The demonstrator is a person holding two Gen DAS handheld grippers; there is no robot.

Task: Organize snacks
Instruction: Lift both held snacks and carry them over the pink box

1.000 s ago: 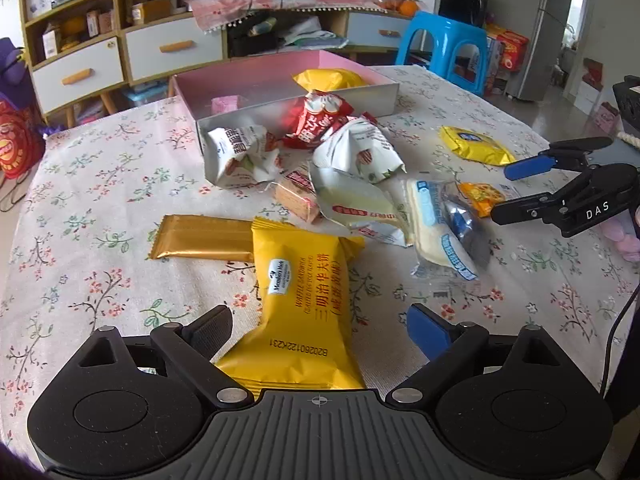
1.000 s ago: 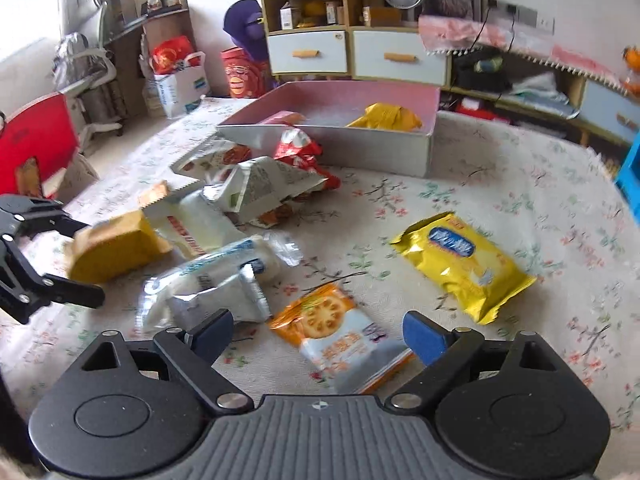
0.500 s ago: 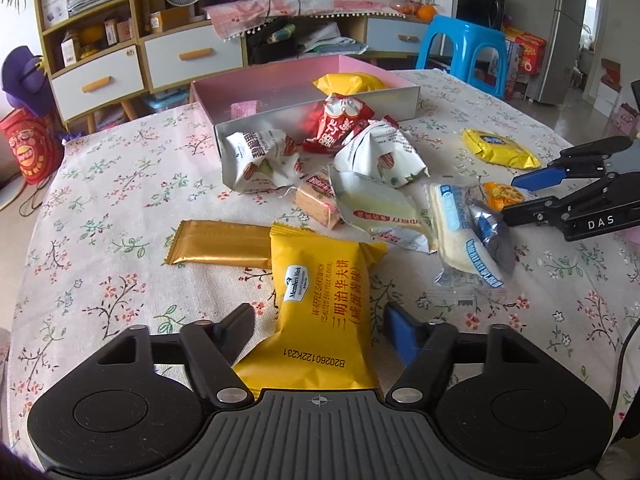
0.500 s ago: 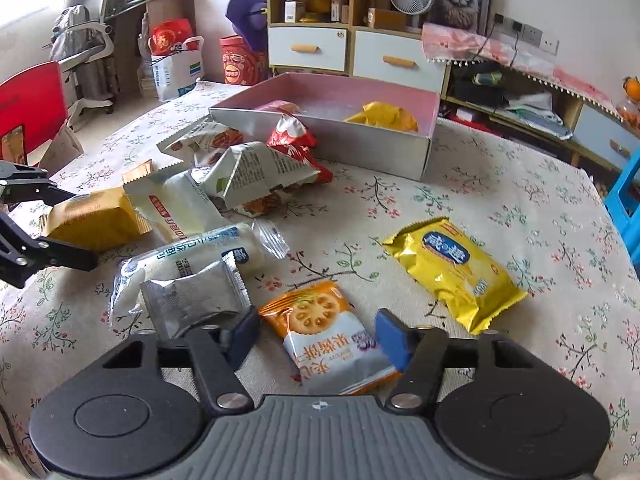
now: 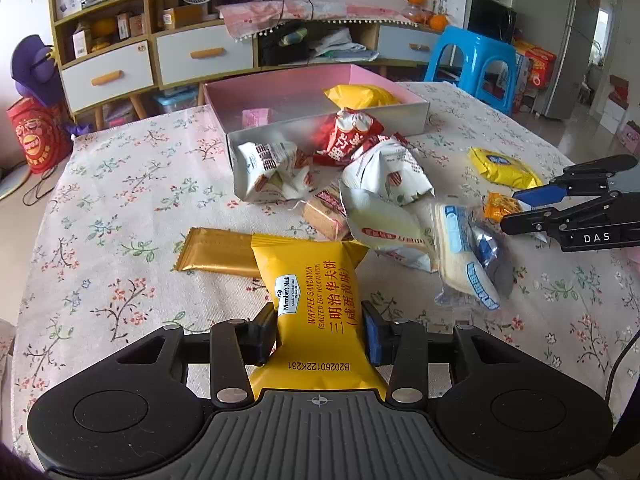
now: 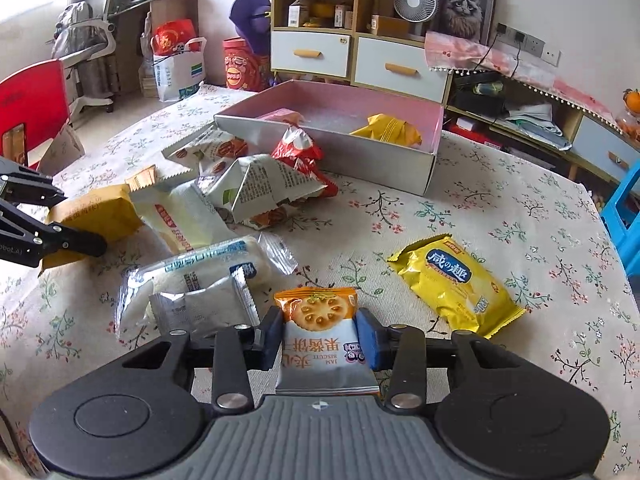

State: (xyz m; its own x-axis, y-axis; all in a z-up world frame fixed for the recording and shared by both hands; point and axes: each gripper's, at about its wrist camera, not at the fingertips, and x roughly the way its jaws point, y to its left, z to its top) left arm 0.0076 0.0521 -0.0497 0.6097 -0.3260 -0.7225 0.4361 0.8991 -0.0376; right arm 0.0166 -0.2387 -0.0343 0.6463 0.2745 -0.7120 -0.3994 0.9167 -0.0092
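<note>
A yellow waffle sandwich packet [image 5: 316, 280] lies on the flowered tablecloth. My left gripper [image 5: 318, 334] is closing on it, and both pads press into its sides. My right gripper [image 6: 319, 336] is closing on an orange and white jam biscuit packet [image 6: 320, 312], which is pinched between its pads. Farther back stands the open pink-lined box [image 5: 320, 130] with a yellow packet [image 5: 360, 96] and a small pink one [image 5: 256, 118] inside. Each gripper shows in the other's view: the right gripper [image 5: 532, 210] at the right edge, the left gripper [image 6: 60, 220] at the left edge.
Several loose packets lie heaped in front of the box. A gold bar [image 5: 218, 250] lies behind the waffle packet, a clear-wrapped sandwich [image 5: 466, 256] between the grippers, and a yellow packet [image 6: 454, 284] to the right. A blue stool [image 5: 476, 64] and a red chair [image 6: 32, 100] stand beside the table.
Both grippers have narrowed from wide open onto their packets. The waffle packet's near end has bunched up between the left pads. The jam biscuit packet now sits squeezed between the right pads.
</note>
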